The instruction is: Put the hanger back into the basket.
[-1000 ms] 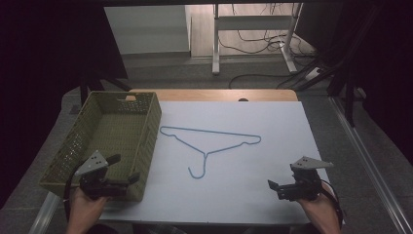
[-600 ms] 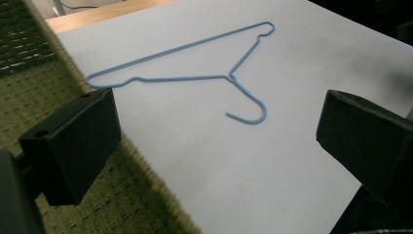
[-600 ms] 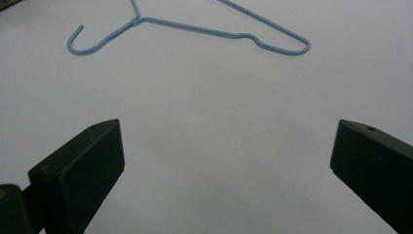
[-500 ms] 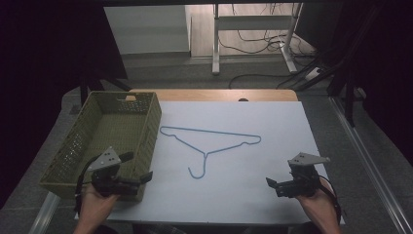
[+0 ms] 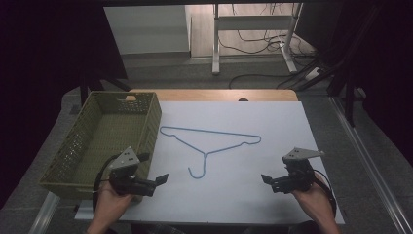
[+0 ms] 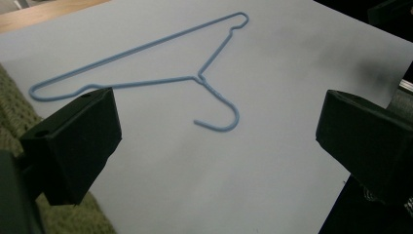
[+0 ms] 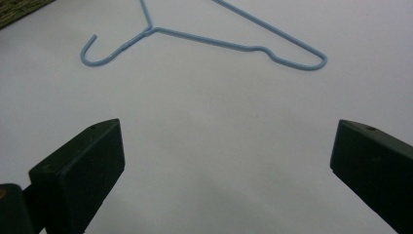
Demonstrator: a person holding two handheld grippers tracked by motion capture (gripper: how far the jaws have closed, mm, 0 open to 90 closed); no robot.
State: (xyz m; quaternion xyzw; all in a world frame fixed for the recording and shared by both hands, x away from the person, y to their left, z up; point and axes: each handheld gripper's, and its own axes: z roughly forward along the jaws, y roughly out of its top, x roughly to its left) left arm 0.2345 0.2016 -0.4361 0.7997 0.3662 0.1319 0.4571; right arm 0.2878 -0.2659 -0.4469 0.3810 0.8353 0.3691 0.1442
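Both jaws spread wide, left gripper [image 5: 160, 179] and right gripper [image 5: 267, 179] flank the blue wire hanger [image 5: 209, 146] ahead; thin wire lying flat could slip any pinch.

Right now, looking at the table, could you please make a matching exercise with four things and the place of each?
Things:
1. hanger
2. basket
3. left tongs
4. right tongs

Places:
A. left edge of the table
B. near right, open over the white sheet
C. flat at the sheet's middle
D. near left, open, beside the basket's near corner

Pairs: 1-C, 2-A, 3-D, 4-B
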